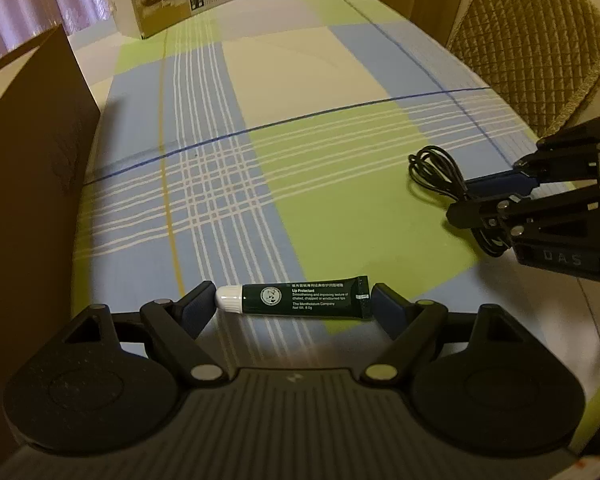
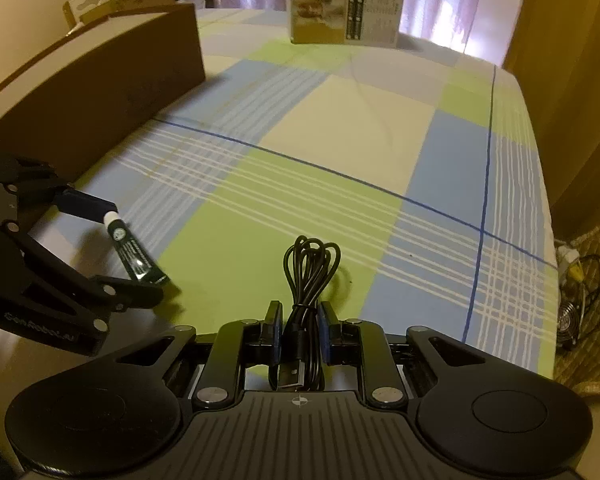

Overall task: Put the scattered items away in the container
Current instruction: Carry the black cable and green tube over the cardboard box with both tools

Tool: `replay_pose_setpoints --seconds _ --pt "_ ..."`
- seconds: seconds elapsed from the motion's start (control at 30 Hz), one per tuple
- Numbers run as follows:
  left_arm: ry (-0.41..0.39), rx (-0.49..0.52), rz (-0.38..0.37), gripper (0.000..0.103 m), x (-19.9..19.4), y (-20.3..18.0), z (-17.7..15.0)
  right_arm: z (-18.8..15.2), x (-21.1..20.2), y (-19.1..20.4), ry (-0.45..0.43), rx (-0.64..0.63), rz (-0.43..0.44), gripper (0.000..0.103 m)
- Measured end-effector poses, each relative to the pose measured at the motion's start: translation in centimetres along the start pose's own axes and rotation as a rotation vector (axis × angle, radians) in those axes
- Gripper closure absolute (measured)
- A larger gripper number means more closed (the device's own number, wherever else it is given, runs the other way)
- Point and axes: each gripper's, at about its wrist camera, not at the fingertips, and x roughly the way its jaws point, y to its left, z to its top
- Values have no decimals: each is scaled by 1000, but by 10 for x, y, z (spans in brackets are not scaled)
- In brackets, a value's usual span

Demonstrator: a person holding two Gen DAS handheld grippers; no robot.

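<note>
Coiled black cable (image 2: pixel 306 280), smooth green tube (image 1: pixel 300 296).

The worktop (image 1: pixel 320 80) wears smooth checked cloth. The lip balm tube (image 1: pixel 300 296) is glossy plastic. The box (image 2: pixel 100 80) is matt brown cardboard.

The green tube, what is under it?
The green tube lies flat on the checked tablecloth, between the left gripper fingers. The cloth right beneath it is covered, so nothing more shows.

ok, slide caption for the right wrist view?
Right gripper closes on coiled black USB cable; left gripper brackets green lip-balm tube.
</note>
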Motion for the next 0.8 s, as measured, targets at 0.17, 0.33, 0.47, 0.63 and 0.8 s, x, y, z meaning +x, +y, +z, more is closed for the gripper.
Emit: replay_pose_setpoints --seconds 0.17,0.33,0.47,0.63,0.8 --pt "-37 -3 -12 22 -20 -3 -3 2 -15 6 -20 -5 24 88" --pt "-86 -8 -23 22 -49 -1 -3 10 -32 18 -45 -17 51 88" --pt "-131 -21 -32 22 -78 9 -4 21 -44 32 -66 -20 91 88" --pt "-185 -37 -20 22 -117 30 -7 39 -59 59 -108 -69 144 88" --pt "-223 -73 15 22 -148 63 -14 58 -67 92 -147 -115 191 88"
